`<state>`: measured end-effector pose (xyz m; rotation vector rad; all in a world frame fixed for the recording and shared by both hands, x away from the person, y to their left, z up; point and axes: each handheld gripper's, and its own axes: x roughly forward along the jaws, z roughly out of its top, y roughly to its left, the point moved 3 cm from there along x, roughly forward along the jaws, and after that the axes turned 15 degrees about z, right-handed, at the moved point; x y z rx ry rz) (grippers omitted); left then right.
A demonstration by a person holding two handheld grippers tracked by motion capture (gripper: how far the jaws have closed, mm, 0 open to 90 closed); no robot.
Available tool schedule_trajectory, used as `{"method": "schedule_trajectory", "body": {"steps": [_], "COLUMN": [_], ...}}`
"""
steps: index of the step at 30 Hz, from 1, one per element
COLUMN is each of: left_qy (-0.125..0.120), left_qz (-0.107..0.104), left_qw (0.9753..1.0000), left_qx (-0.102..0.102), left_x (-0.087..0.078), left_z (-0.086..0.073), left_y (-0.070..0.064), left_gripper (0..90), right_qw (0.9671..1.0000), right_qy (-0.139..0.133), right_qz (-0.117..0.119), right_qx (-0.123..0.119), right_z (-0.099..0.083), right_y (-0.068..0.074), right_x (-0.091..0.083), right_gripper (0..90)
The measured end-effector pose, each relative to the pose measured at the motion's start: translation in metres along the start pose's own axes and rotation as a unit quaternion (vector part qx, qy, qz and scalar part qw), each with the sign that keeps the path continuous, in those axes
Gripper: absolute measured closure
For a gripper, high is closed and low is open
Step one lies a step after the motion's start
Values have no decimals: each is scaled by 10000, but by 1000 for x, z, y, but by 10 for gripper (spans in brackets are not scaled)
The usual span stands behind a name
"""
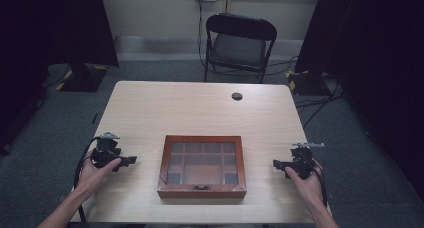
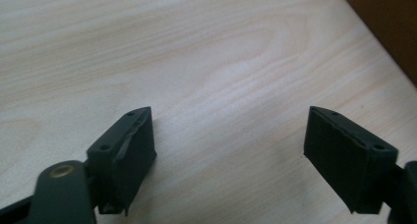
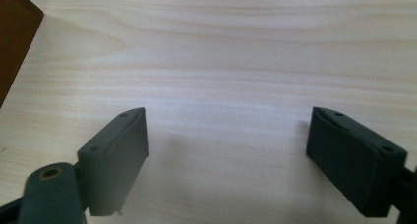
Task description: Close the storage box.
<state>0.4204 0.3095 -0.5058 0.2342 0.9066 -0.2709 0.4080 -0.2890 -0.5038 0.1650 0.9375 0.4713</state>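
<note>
A box (image 1: 202, 166) is lying near the table's (image 1: 150, 108) front edge, its long axis running left to right, clasp facing the person. The left gripper (image 1: 131, 160) and right gripper (image 1: 276, 163) are flanking it, jaws spread and holding nothing. The compartments under its glass lid are looking too dim to read.

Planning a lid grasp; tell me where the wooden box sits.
In the high view, the wooden box sits at the table's near-centre edge, between left gripper and right gripper.

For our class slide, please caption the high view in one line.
A closed wooden box sits on the table between the open left tool and right tool.
</note>
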Motion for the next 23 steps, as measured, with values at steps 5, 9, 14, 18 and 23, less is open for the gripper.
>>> {"method": "schedule_trajectory", "body": {"steps": [5,9,14,18,23], "left_qy": [-145,-230,-510,-832,-851], "left_qz": [407,625,547,461,472], "left_qw": [9988,9977,9971,9953,9952], "left_qx": [216,145,125,196,129], "left_x": [4,7,13,16,16], "left_z": [-1,-2,-4,-6,-6], "left_y": [-10,-18,-21,-20,-22], "left_gripper": [176,110,0,0,0], "right_qw": [9992,9969,9956,9943,9943], "right_qy": [-111,-153,-420,-593,-594], "right_qz": [-311,-535,-511,-460,-462], "right_qx": [-214,-564,-668,-757,-758], "right_z": [0,-4,-7,-8,-8], "right_y": [9,16,15,15,15], "right_x": [11,22,24,26,26], "right_gripper": [76,0,0,0,0]}}
